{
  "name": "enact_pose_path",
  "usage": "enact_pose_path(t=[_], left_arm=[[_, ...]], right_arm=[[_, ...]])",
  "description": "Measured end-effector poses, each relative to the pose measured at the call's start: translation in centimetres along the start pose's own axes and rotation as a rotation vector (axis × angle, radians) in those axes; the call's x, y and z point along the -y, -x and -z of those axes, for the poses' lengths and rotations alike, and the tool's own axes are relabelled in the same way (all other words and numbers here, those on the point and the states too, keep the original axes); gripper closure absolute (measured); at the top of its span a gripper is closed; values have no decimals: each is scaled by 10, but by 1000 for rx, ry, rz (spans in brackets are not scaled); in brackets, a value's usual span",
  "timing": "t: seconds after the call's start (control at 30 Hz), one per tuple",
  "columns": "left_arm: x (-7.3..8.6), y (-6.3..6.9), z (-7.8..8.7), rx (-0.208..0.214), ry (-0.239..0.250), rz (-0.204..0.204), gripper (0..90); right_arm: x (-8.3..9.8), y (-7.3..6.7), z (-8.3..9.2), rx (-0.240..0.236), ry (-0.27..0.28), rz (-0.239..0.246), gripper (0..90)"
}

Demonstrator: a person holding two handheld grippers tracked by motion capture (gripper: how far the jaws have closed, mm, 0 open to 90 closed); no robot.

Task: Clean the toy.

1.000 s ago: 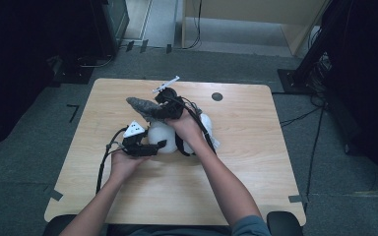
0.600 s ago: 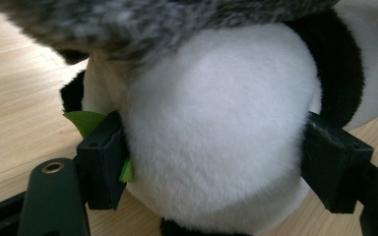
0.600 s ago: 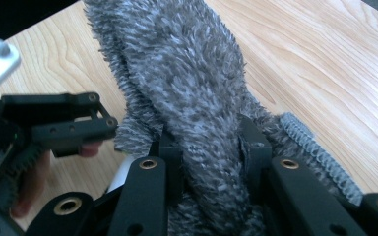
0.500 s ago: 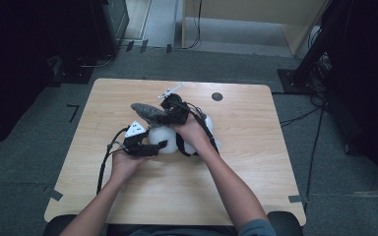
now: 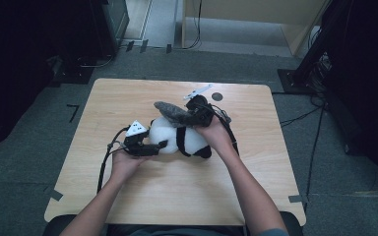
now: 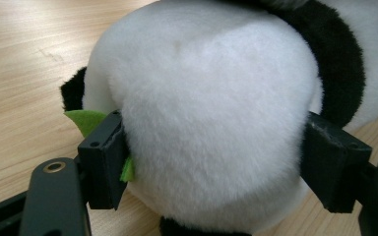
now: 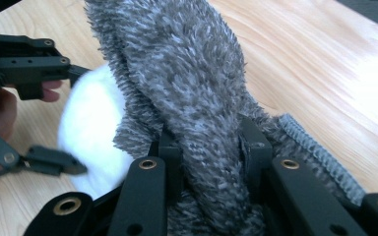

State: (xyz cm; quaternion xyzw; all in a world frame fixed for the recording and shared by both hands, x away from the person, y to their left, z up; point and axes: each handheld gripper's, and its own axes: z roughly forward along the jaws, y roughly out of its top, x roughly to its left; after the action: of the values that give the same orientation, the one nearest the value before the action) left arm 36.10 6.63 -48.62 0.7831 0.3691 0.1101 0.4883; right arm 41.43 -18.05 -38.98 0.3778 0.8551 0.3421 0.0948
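On the tabletop (image 5: 128, 196), the left gripper (image 5: 158, 146) has its jaws pressed into the white round end of the panda plush (image 5: 170, 139), which lies near the middle. Just beyond, the right gripper (image 5: 195, 114) pinches a grey fuzzy garment (image 5: 173, 111) narrowly above the panda. To dress it well, I would keep the left grip steady and draw the fabric over evenly. The left gripper view reveals a green felt leaf (image 6: 85, 121); the right gripper view shows the garment's ribbed edge (image 7: 320, 156).
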Motion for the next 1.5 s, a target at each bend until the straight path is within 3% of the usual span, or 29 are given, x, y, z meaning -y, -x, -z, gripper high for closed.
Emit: enact_pose_path(t=[0.17, 0.47, 0.6, 0.73, 0.87, 0.93, 1.1, 1.2, 1.37, 1.5], left_arm=[[0, 0, 0, 2, 3, -3, 231], [2, -1, 0, 7, 14, -5, 230], [3, -2, 0, 9, 22, -6, 229], [3, -2, 0, 10, 34, -3, 228], [3, 0, 1, 6, 40, -14, 228], [3, 0, 1, 4, 39, -18, 228], [3, 0, 1, 3, 43, -18, 228], [3, 1, 2, 3, 42, -20, 228], [3, 1, 2, 2, 41, -18, 228], [3, 1, 2, 4, 36, -7, 227]], right_arm=[[11, 12, 15, 6, 20, -32, 710], [26, 22, 34, 32, 42, -56, 710], [27, 19, 40, 47, 42, -48, 719], [18, 4, 43, 44, 75, -21, 722], [4, -17, 34, 14, 69, 25, 721], [-3, -29, 21, 3, 55, 53, 719], [-16, -46, 0, -34, 50, 42, 718], [-23, -57, -11, -44, 46, 62, 717], [-31, -74, -31, -52, 23, 75, 714], [-30, -81, -42, -27, -5, 98, 713]])
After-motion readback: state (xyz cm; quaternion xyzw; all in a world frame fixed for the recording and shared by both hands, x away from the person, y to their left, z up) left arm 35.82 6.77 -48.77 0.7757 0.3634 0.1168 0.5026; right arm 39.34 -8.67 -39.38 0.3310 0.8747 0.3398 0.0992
